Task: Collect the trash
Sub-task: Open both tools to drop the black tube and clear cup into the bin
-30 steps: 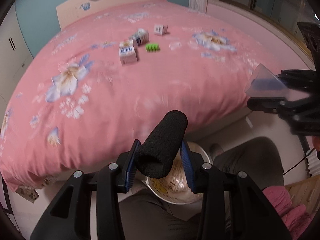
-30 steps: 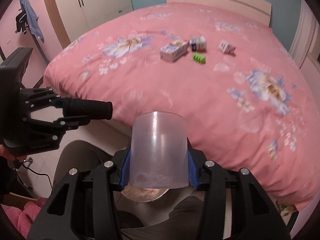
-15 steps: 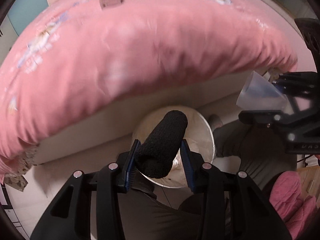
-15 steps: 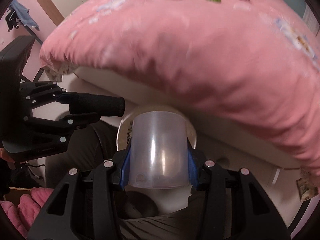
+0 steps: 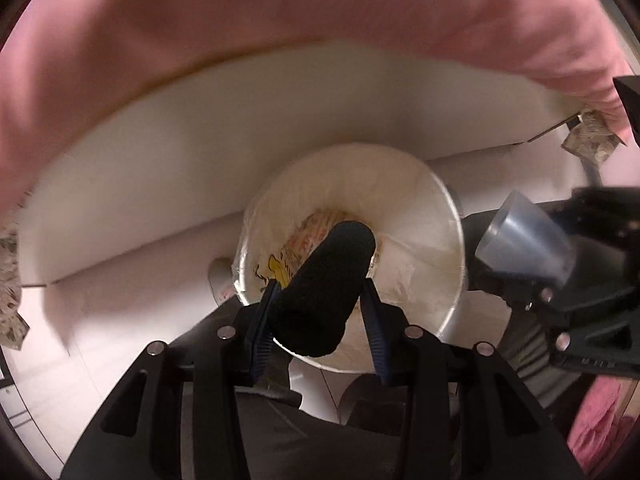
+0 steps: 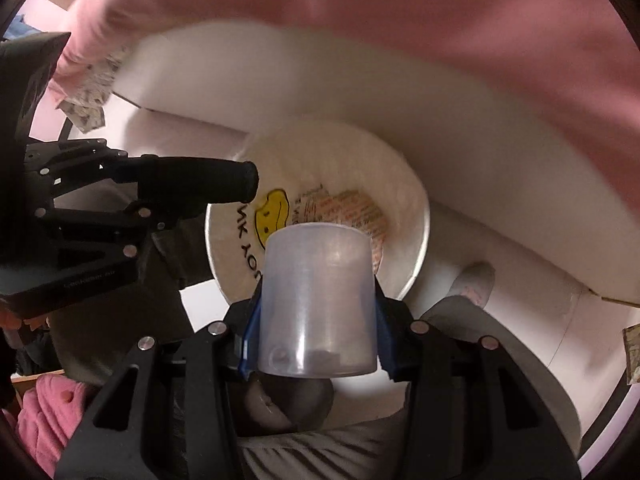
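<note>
Black foam roll (image 5: pixel 326 288) sits pinched in the left tongs (image 5: pixel 320 312), directly above the lined bin (image 5: pixel 436 208); the right tongs (image 6: pixel 318 320) clamp a translucent cup (image 6: pixel 316 300) over it too. Drop-off step, apparently: next, spread each pair so both fall inside.

Left gripper (image 5: pixel 320 300): both fingers closed against the sides of a black foam tube (image 5: pixel 326 288), tube angled up and forward between the blue pads (image 5: pixel 262 320). Right gripper (image 6: pixel 318 336): 2 fingers clamped on a translucent cup (image 6: pixel 318 300), cup upright in the right wrist view. Both grippers point downward, side by side, near each other but apart. Person's legs (image 6: pixel 320 452) visible below both grippers.
</note>
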A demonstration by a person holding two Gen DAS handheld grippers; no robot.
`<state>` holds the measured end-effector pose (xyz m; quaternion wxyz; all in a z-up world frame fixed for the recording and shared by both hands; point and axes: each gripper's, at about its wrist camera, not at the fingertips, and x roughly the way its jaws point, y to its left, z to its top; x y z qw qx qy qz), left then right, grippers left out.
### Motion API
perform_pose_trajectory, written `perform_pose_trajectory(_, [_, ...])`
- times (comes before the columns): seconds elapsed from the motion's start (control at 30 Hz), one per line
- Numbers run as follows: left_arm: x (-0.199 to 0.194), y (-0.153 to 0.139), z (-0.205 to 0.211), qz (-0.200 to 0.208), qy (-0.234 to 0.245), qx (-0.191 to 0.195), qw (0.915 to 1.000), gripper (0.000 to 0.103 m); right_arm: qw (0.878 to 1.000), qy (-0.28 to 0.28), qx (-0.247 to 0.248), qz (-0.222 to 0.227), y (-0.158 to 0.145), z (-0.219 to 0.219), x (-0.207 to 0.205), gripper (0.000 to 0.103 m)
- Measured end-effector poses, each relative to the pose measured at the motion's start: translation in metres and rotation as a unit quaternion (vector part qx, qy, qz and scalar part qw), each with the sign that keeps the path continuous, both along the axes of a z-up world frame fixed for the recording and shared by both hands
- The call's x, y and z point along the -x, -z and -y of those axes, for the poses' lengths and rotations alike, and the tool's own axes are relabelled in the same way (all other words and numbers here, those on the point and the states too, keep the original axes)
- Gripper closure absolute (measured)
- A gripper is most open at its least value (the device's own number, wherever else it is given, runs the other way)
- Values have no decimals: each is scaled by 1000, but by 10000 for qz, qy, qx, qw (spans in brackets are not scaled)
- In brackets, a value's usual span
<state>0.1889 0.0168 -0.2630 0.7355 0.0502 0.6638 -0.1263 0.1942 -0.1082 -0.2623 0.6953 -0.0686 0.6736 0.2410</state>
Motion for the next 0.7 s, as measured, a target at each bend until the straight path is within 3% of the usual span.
perform_pose_trajectory(0.27, [-12,49,2,-580,-249,3,9980,60,9980,-74,260,-575,56,-7,-14,56])
perform_pose_trajectory(0.43, [-16,65,0,-796,-354,93,9962,60,9956,-46,369,-860,86,-13,-21,56])
perform_pose_trajectory(0.7, [-25,90,2,-1138,-468,145,9923,58,9925,-157,471,-1113,114,-23,-27,53])
